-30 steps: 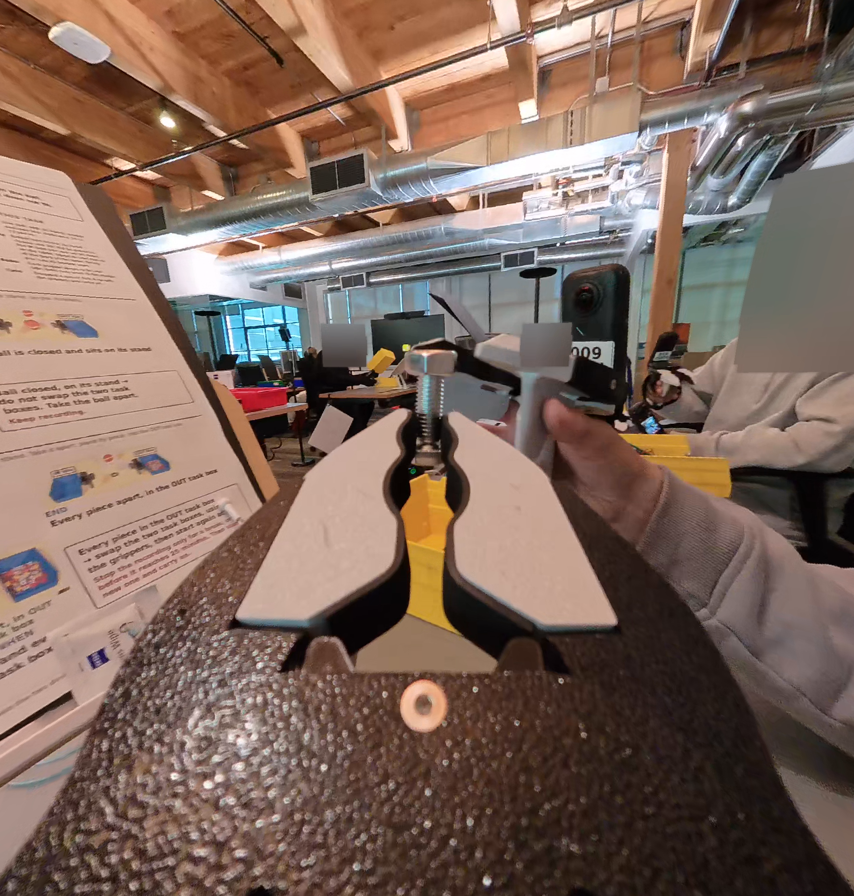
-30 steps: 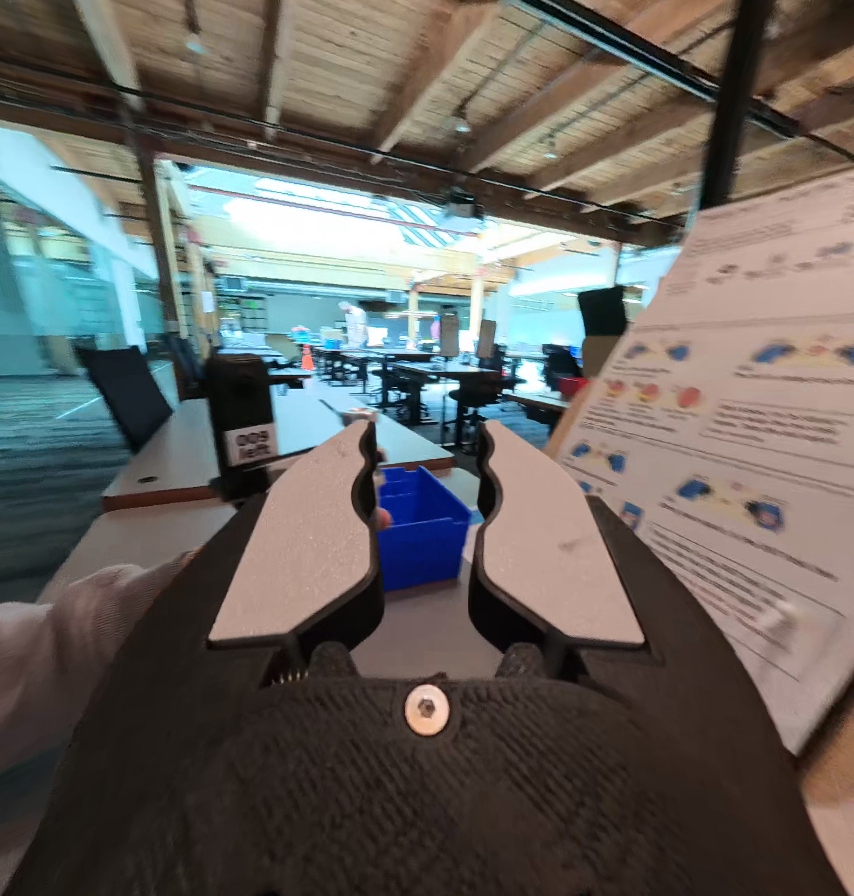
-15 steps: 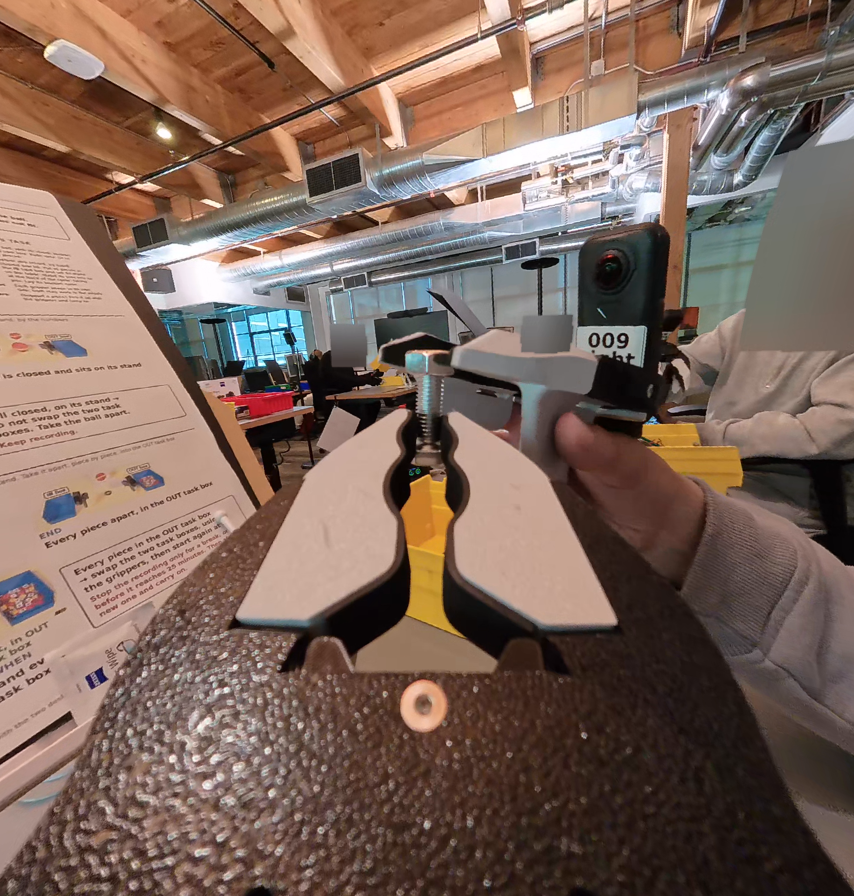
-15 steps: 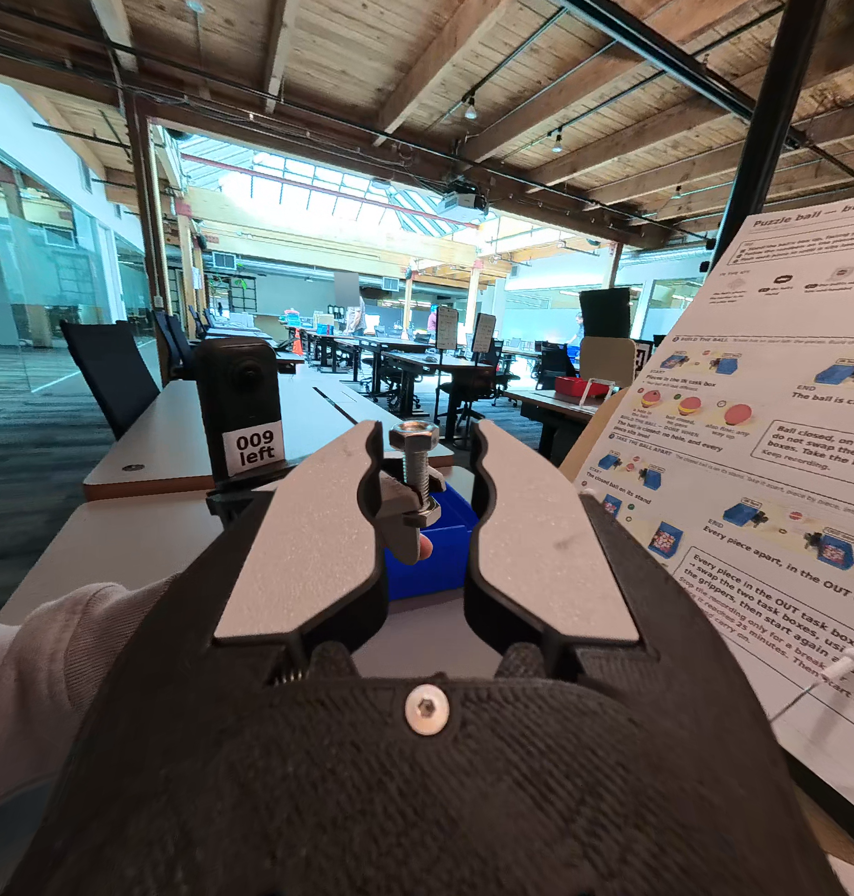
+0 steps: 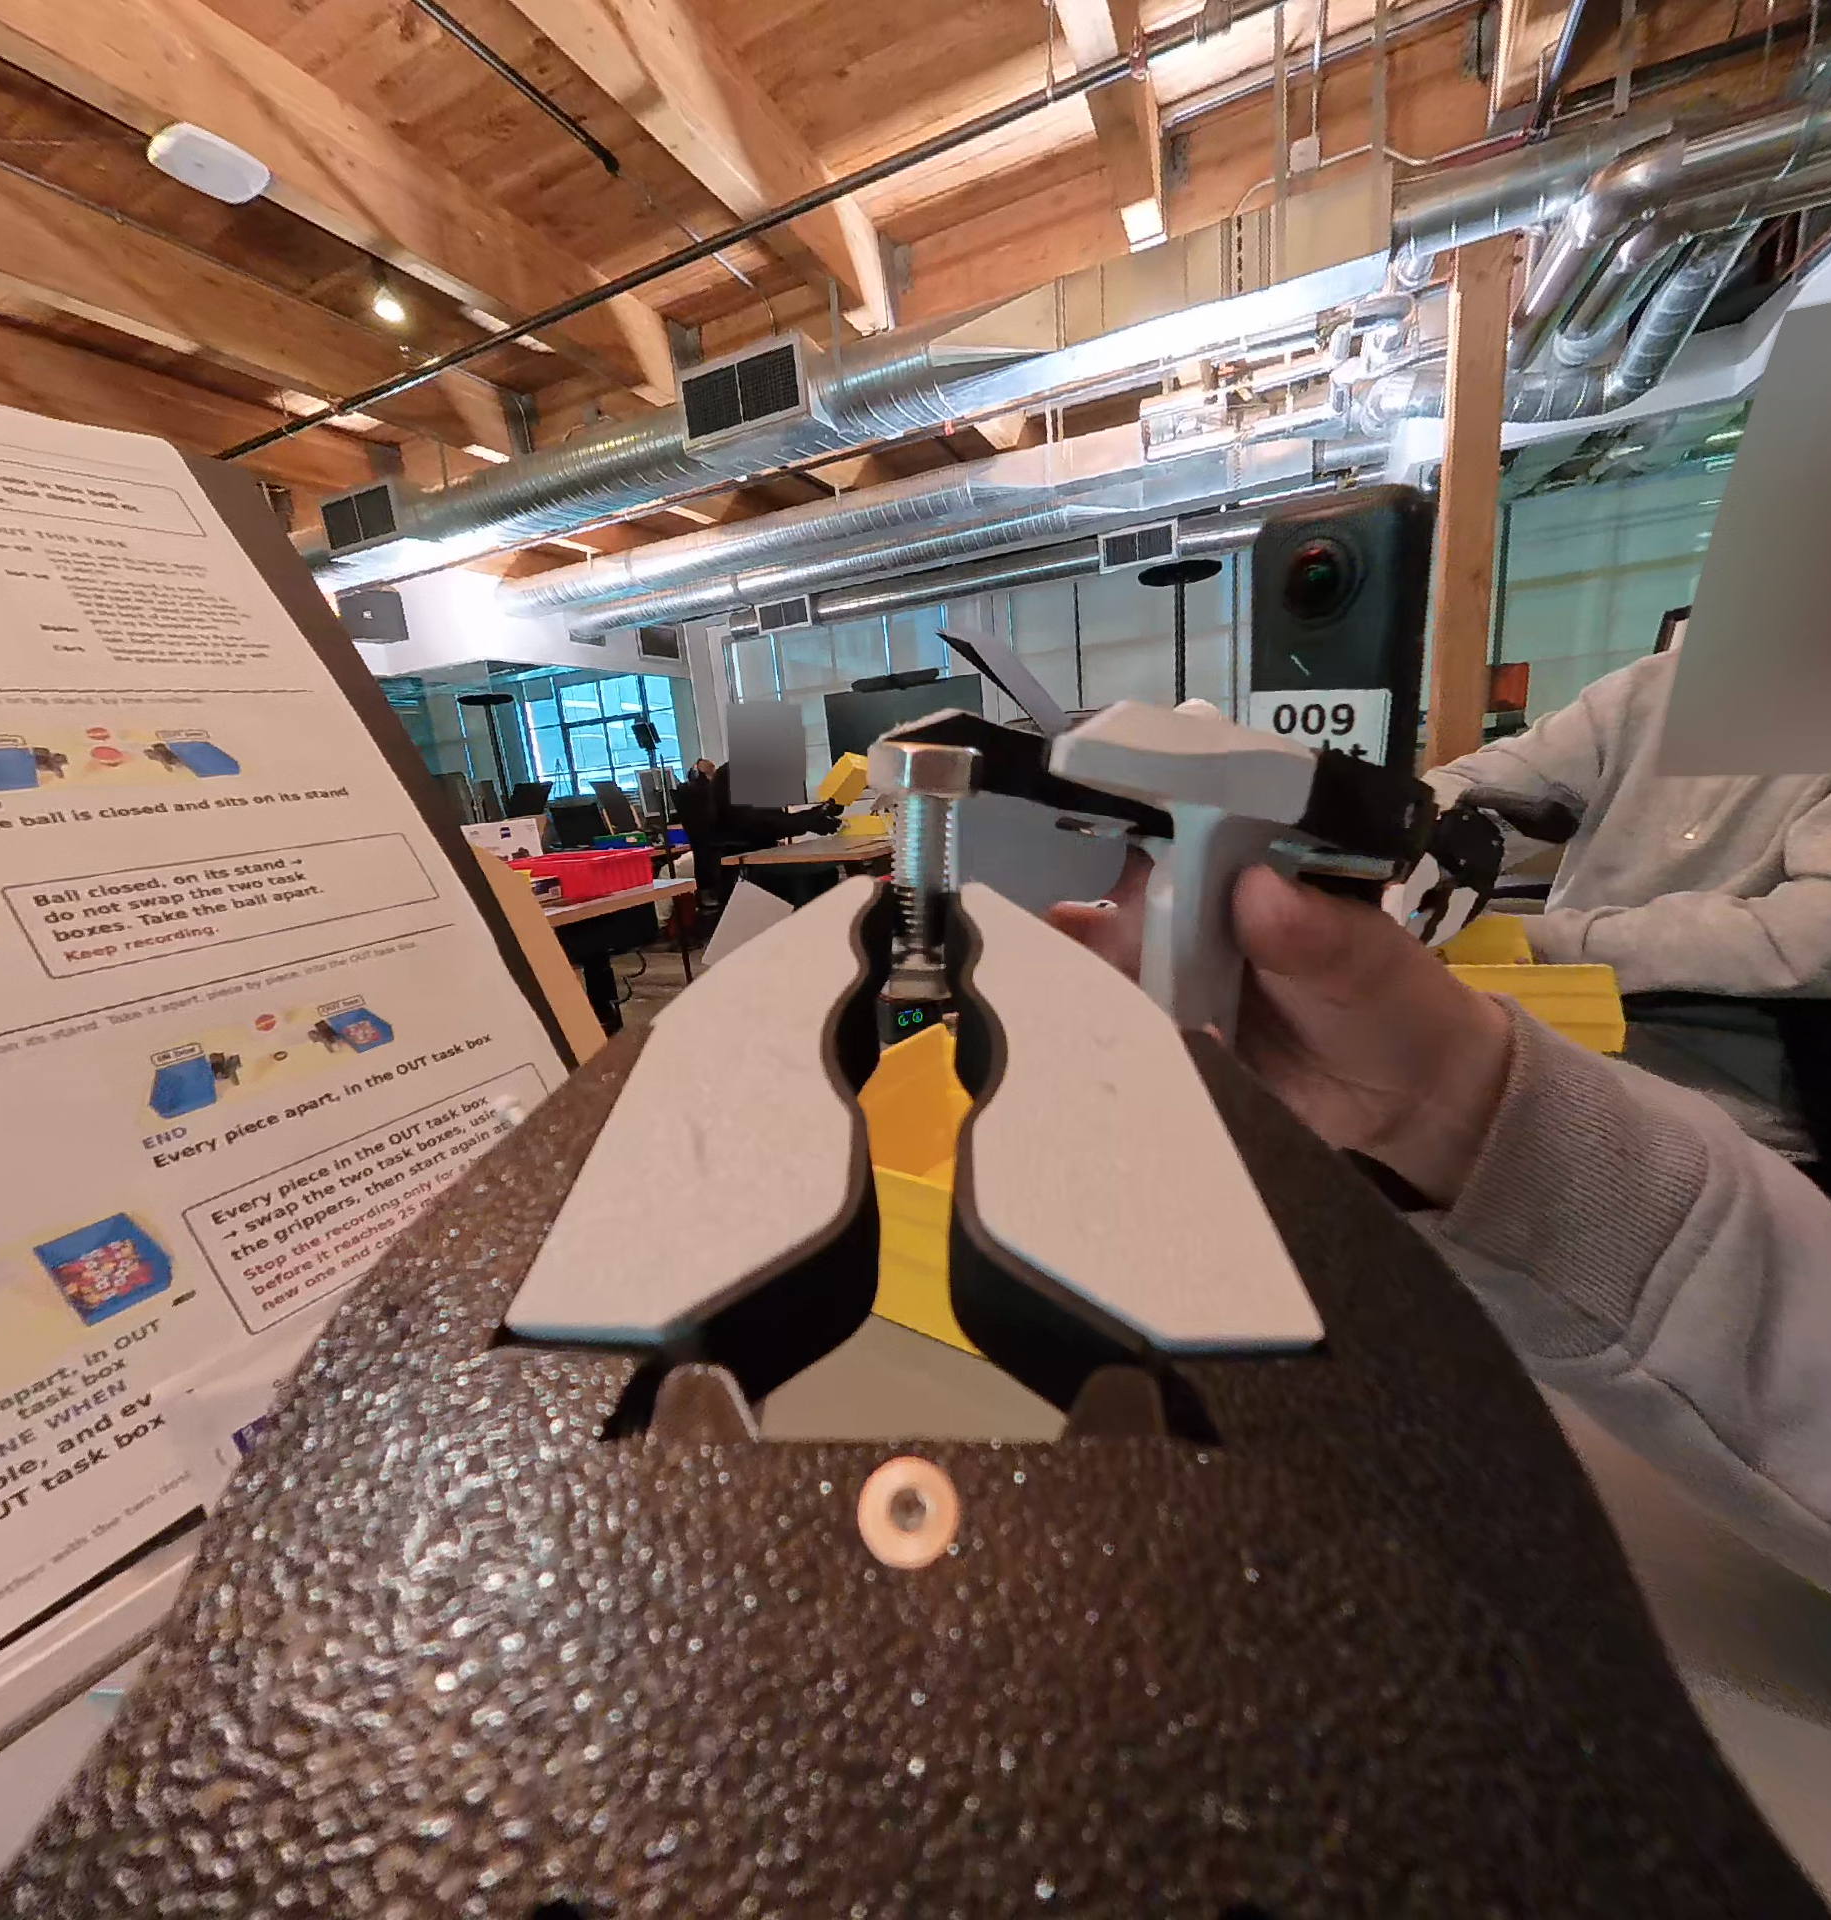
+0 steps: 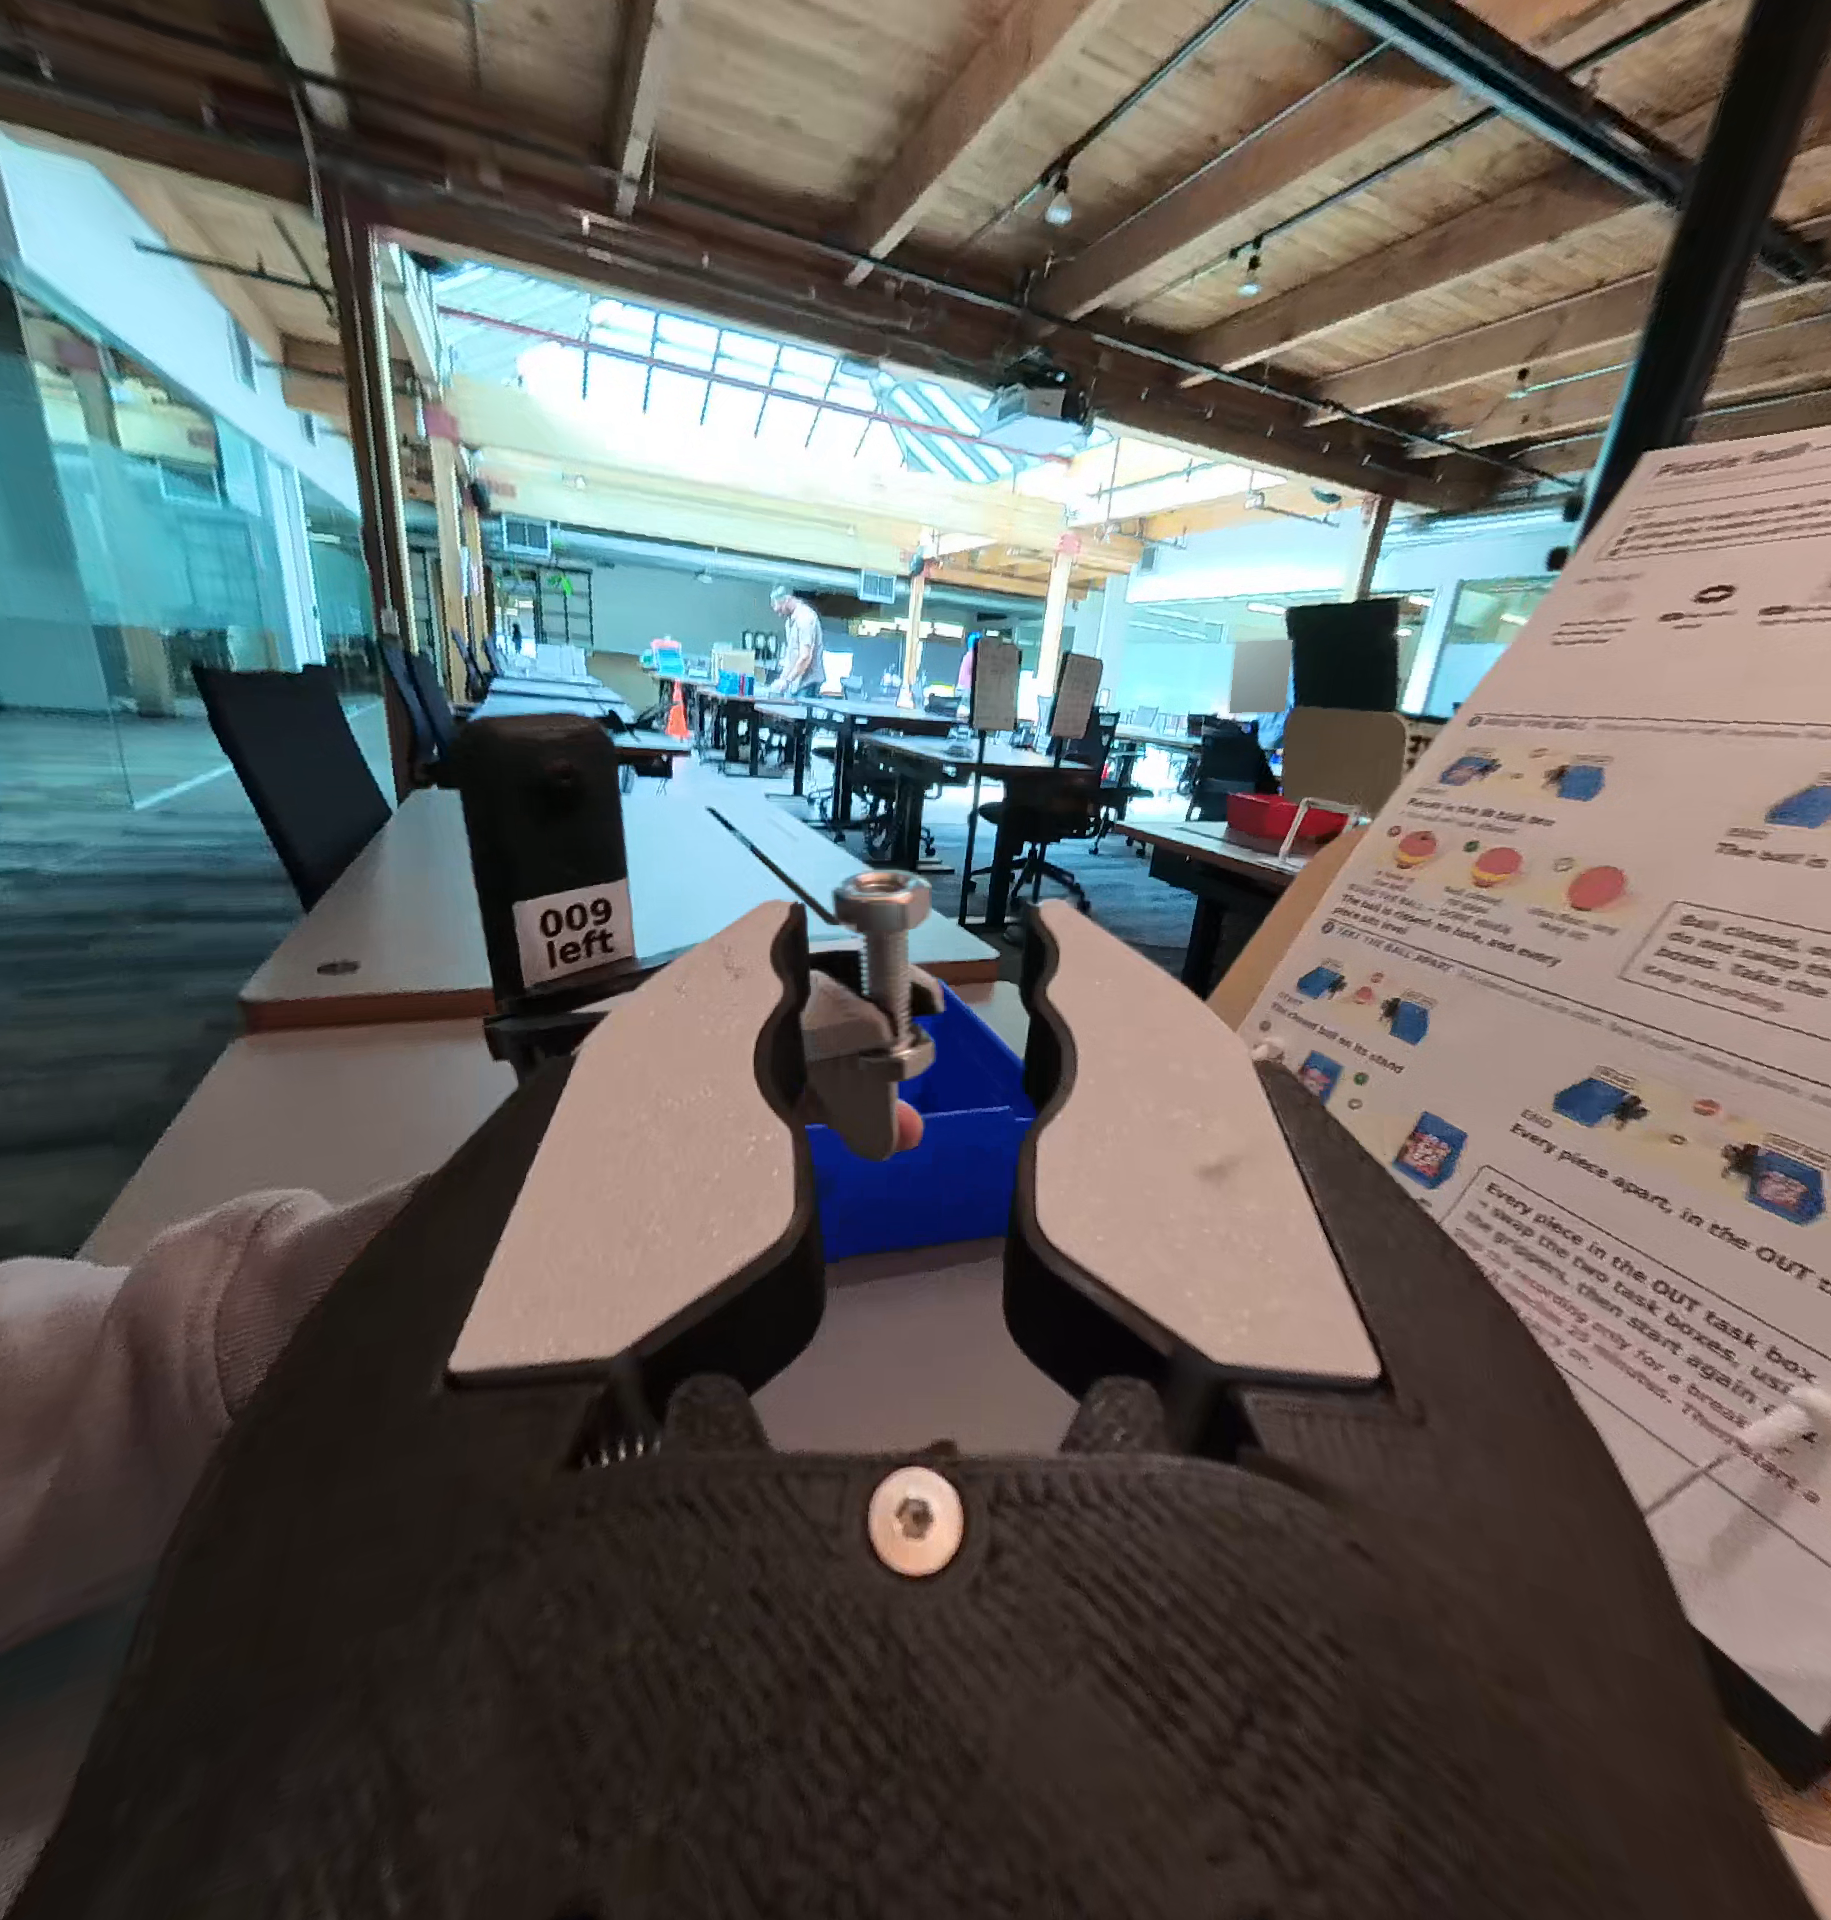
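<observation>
Left gripper (image 5: 916,914): the fingers are drawn close together and clamped on the threaded shank of a silver bolt (image 5: 923,821). The bolt stands upright, hex head uppermost, well clear of the fingertips. A nut sits at its lower end, between the fingers. In the right wrist view the same bolt (image 6: 883,961) stands upright with the nut at its foot, held in the tips of the left gripper.

Right gripper (image 6: 906,940): the fingers stand wide apart. The bolt lies between them near the tips, and neither finger presses on it. In the left wrist view the right gripper comes in from the right at the level of the bolt's head; one dark finger reaches across just behind the head. Whether it touches the head cannot be told. A hand (image 5: 1337,1008) grips its grey handle, the sleeve pale grey.

Surroundings: a yellow box (image 5: 911,1174) shows in the gap between the left fingers, below the bolt. A blue box (image 6: 921,1153) sits on the desk (image 6: 298,1101) beyond the right gripper's fingers. A printed instruction sheet (image 5: 142,987) stands tilted on a board at the left of the left wrist view and at the right of the right wrist view. Each gripper carries a black camera (image 5: 1342,613) with a white label.
</observation>
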Available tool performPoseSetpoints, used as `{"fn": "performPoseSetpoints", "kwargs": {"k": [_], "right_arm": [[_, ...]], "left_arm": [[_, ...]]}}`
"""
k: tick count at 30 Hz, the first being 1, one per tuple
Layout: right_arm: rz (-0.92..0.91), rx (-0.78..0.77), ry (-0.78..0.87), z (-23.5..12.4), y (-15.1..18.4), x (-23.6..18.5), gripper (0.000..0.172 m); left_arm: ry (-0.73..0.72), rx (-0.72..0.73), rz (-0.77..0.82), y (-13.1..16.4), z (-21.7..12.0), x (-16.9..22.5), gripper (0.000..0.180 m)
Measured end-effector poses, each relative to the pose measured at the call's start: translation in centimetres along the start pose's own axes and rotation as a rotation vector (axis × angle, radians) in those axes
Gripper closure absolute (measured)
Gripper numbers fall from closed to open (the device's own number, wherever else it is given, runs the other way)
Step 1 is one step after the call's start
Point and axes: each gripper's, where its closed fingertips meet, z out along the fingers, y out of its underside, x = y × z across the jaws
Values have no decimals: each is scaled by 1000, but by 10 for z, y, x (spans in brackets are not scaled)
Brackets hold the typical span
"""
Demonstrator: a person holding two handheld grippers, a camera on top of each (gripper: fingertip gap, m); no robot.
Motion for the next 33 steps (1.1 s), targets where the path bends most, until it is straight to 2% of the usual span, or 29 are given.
{"fn": "performPoseSetpoints", "kwargs": {"k": [11,16,21,23,27,33], "right_arm": [[-9,-9,95,13,5,0,139],[-4,-16,149,-5,-1,19,142],[43,54,28,-7,-13,4,138],[29,33,4,-1,-10,-6,139],[-12,-12,29,9,-3,-11,140],[-43,-32,74,12,0,-9,153]], "left_arm": [[-14,-7,31,-2,1,2,172],[-21,23,22,-9,-5,-2,172],[-20,19,33,-9,-4,-1,172],[-17,7,38,-6,-2,1,172],[-12,-3,48,-4,1,4,172],[-25,-5,53,-4,0,2,172]]}}
